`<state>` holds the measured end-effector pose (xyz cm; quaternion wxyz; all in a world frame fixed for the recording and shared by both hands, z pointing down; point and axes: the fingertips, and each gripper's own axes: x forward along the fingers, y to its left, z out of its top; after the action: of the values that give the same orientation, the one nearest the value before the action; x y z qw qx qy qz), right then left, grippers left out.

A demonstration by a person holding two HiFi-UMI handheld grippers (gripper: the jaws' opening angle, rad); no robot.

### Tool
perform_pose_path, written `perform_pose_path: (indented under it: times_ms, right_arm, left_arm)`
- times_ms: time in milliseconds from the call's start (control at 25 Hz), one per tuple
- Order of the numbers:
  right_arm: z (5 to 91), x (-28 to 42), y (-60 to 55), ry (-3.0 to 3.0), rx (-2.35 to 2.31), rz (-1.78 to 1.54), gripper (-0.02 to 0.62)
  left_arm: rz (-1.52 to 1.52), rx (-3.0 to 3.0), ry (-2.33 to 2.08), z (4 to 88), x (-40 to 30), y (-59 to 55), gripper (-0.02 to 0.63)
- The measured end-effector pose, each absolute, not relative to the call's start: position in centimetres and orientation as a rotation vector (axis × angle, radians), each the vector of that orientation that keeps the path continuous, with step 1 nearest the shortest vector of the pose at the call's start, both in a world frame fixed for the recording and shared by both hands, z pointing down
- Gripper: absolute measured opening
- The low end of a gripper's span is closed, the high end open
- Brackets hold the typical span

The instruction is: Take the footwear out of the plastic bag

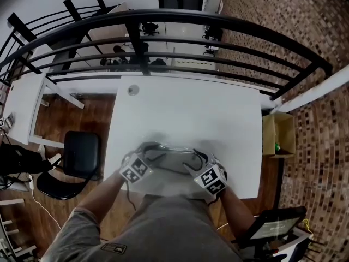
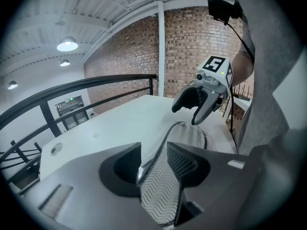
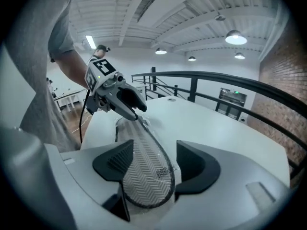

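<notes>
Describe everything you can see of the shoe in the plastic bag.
The shoe lies sole up on the white table, near the person's edge, inside a clear crinkled plastic bag. Its sole is pale grey with fine herringbone tread, a dark rim and a small dark print near one end. One end sits between the open jaws of the left claw, the other between those of the right claw. The upper is hidden.

Clear glossy plastic bag (image 1: 170, 158), herringbone-ribbed rubbery sole (image 3: 144, 176), smooth matt table (image 1: 191, 108), metal railing (image 1: 218, 22), rough brick wall (image 2: 192, 47)
</notes>
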<state>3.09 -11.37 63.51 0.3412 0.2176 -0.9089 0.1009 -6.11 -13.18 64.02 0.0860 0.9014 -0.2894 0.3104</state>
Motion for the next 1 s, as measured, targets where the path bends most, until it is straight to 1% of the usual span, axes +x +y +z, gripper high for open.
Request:
perform_pose_path:
  times_ms: [120,240,320,400,520,600,720,800,880,1000]
  right_arm:
    - [65.2,1.9,-11.8,-2.325,0.398,0.244,0.373]
    - [67.0,1.5,-11.7,-2.243,0.239,0.263,0.447]
    - [68.4,1.7,-11.3,-2.183,0.146,0.281,0.482]
    - [69.4,1.9,-11.0,-2.148,0.085,0.301,0.495]
    - [69.7,1.9,-10.7,-2.123,0.029,0.328,0.489]
    - [69.6,1.7,-10.3,-2.110,-0.010,0.330,0.458]
    - [69.2,1.5,-9.6,-2.101,-0.048,0.300,0.382]
    - [68.9,1.5,-9.7,-2.096,-0.032,0.244,0.371]
    - [68.3,1.6,-9.7,-2.096,0.000,0.169,0.336]
    - [67.3,1.5,-9.4,-2.101,0.054,0.036,0.322]
  left_arm:
    - [0.916,2.671,-0.879,64.1,-6.4,-13.0,0.170]
    - [0.911,2.655,-0.901,64.1,-6.8,-13.1,0.170]
    - [0.911,2.643,-0.917,64.1,-7.1,-13.2,0.170]
    - [0.907,2.632,-0.931,64.2,-7.2,-13.1,0.170]
    - [0.906,2.618,-0.948,64.2,-7.5,-12.9,0.170]
    - [0.913,2.614,-0.958,64.3,-7.7,-12.8,0.170]
    - [0.949,2.620,-0.964,64.6,-8.0,-12.5,0.170]
    - [0.983,2.633,-0.966,64.5,-8.2,-12.4,0.170]
    - [1.001,2.655,-0.967,64.0,-8.2,-12.5,0.179]
    - [1.014,2.698,-0.956,63.1,-8.0,-12.5,0.198]
